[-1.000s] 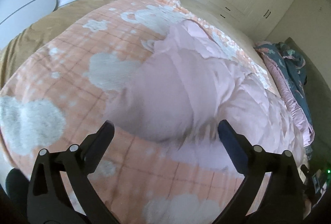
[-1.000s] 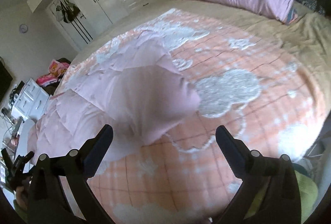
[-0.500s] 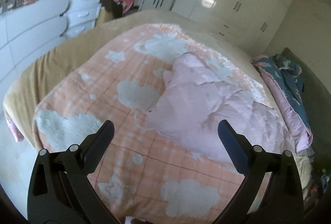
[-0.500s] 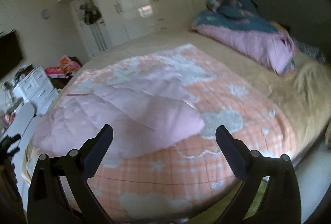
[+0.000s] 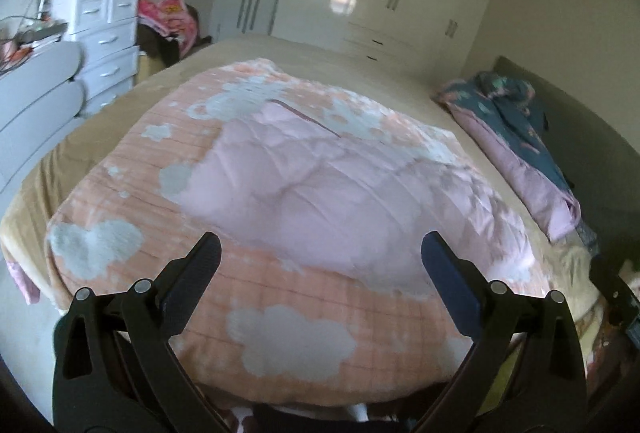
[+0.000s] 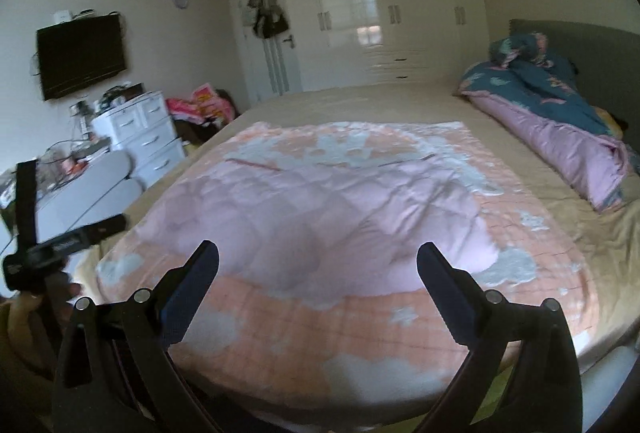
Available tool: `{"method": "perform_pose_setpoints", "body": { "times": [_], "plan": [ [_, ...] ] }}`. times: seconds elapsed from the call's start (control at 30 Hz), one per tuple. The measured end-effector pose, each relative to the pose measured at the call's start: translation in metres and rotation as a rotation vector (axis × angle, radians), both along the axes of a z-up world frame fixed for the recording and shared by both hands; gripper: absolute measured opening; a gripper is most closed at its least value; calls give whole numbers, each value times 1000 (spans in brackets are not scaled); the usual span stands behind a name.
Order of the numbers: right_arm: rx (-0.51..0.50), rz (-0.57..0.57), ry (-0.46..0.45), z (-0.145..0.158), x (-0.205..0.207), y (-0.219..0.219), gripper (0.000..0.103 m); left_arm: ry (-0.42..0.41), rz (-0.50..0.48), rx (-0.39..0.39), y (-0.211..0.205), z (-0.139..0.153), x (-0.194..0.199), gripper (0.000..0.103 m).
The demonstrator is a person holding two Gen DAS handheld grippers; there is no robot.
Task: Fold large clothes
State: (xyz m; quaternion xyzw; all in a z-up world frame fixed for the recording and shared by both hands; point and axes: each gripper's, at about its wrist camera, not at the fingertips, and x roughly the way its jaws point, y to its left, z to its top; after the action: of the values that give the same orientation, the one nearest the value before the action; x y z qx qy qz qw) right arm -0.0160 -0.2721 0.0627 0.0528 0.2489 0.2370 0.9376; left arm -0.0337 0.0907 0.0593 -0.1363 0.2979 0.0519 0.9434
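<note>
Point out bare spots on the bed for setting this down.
Free: the tan sheet beyond the orange cloud-print blanket, and that blanket's near strip. Crowded: the pale pink quilted garment mid-blanket, and the rolled blue-and-pink duvet by the headboard.

Bedroom — white wardrobes (image 6: pixel 400 13), wall television (image 6: pixel 80 55), white drawers (image 5: pixel 104 33).

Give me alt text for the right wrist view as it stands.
The open right gripper hangs empty above a pale pink quilted garment spread on a peach blanket with white cloud shapes on the bed. A rolled pink and navy duvet lies at the right.
</note>
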Motion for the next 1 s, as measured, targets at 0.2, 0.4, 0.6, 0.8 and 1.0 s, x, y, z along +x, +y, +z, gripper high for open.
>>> {"method": "perform_pose_setpoints", "body": {
  "times": [0.2,0.4,0.6,0.8,1.0],
  "plan": [
    [-28,9,27,-11,-5,15,99,37,-55,48,-34,-15,-4,94],
    [-59,12,76,-21,3,24,99,59,-83,74,-45,-22,-2,94],
    [-50,9,76,-23,5,22,99,66,-82,84,-46,-23,-2,94],
    [-44,20,90,-27,7,22,99,71,-84,85,-46,-24,-1,94],
    [-45,18,91,-29,7,23,99,77,-84,89,-46,-25,-1,94]
  ]
}}
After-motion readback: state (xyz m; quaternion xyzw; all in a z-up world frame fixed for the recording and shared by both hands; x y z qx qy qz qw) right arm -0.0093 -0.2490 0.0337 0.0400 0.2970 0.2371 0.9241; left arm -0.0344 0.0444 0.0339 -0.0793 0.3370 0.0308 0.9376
